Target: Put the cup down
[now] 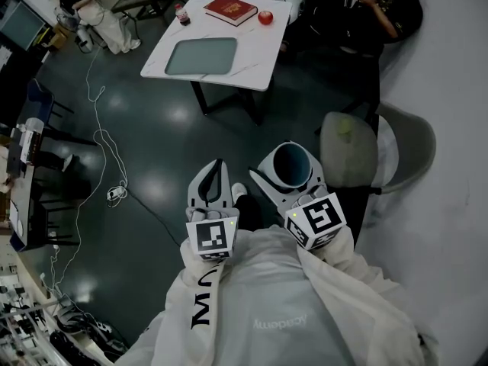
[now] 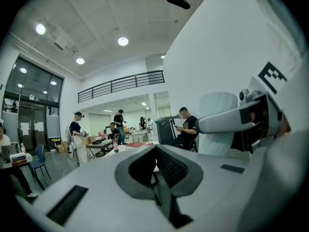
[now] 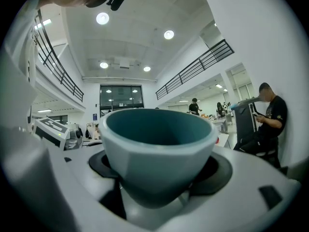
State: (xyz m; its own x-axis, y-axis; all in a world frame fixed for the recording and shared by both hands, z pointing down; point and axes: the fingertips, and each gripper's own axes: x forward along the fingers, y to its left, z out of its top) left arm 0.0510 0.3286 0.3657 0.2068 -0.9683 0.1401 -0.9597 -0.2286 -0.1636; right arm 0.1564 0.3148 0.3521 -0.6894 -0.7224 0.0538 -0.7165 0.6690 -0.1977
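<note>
Out in front of the person's chest, both tools are held up over the dark floor. The right gripper (image 1: 290,177) has the cup (image 1: 292,163) clamped between its jaws. In the right gripper view the pale cup with its teal inside sits upright, rim level, with the pads pressing on its lower body from either side. The left gripper (image 1: 216,175) rides just beside it with its jaws brought together and nothing between them.

The white table (image 1: 252,63) is well ahead, so the cup is in the air and nowhere near a landing. That table looks the likely spot, and it's busy: a grey mat (image 1: 202,56), a red book (image 1: 230,10), an apple (image 1: 265,17) and a small bottle (image 1: 182,14).

To do this cleanly, I'd say carry the cup level all the way and pick the near bare edge or the mat, away from the book. Bring the base down flat, and let it take its own weight before the jaws part. The grip is low on a tapering wall, so any tilt could let it slip. Then back straight off, clear of the rim.
</note>
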